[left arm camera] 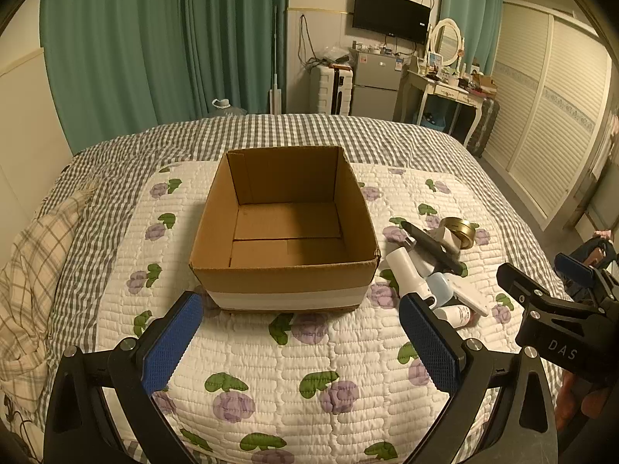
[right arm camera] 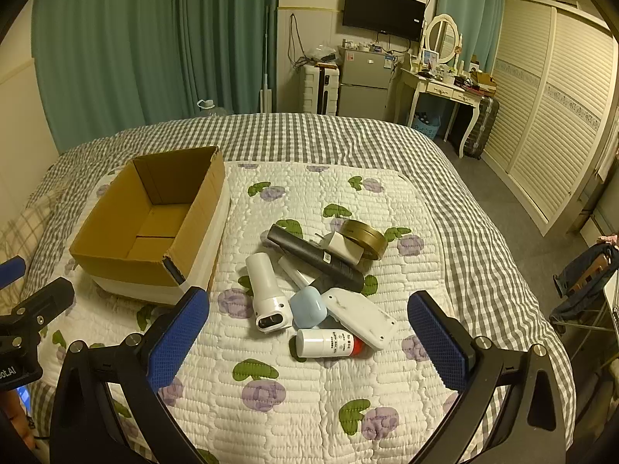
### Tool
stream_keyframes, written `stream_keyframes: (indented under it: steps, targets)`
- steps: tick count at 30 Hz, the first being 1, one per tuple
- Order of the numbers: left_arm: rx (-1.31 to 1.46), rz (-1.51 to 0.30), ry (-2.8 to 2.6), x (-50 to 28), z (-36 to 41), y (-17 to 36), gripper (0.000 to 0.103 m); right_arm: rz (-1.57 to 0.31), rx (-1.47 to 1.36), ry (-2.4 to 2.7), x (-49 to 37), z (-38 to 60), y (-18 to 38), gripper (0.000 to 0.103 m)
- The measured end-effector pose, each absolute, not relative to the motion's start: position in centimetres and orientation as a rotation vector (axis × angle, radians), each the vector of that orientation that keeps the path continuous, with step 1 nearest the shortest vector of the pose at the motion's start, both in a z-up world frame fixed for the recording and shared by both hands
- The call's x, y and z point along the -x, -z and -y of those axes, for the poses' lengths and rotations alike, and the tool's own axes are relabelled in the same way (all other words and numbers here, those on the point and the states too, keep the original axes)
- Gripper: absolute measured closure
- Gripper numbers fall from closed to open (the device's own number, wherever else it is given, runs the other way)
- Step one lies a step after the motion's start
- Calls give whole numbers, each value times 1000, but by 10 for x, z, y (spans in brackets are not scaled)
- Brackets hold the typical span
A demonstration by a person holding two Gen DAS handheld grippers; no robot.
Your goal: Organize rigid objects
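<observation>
An open, empty cardboard box [left arm camera: 284, 266] stands on the quilted floral mat; it also shows in the right wrist view [right arm camera: 127, 266]. A pile of rigid items lies to its right: a white handheld device [right arm camera: 267, 294], a black tube [right arm camera: 315, 257], a light blue case [right arm camera: 307, 306], a flat white device [right arm camera: 359, 317], a white bottle with a red cap [right arm camera: 327, 342], a gold tape roll [right arm camera: 365, 239] and a white plug [right arm camera: 340, 245]. My left gripper [left arm camera: 301, 348] is open and empty in front of the box. My right gripper [right arm camera: 309, 348] is open and empty, just short of the pile.
The bed has a grey checked cover [right arm camera: 309, 131] under the floral mat [right arm camera: 301, 406]. A plaid cloth [left arm camera: 35, 270] lies at the left edge. Behind the bed are green curtains, a fridge, a dressing table and a wardrobe on the right.
</observation>
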State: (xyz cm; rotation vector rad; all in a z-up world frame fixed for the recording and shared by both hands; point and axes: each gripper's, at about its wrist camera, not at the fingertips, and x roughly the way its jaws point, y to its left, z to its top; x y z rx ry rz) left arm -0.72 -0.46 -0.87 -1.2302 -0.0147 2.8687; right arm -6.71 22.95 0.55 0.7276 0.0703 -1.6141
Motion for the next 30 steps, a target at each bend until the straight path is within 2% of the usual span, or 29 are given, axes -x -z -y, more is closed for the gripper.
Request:
stream_keyframes:
  steps: [7,21,28,30]
  targets:
    - [1190,-47,-2717,7,3,11,0,-74,-727,1598,69,-230,-7,0]
    - [1136,-26,-2640,11,7,-9,0,-40,-718,1542,89,-234,-27,0]
    - [1218,-76,-2595,26,12,-20,0,-8,-739,1487,99,-235,-51,0]
    - [1276,-138,-2588,38,15,-23,0,-35,-749,1481,102,-231,-58,0]
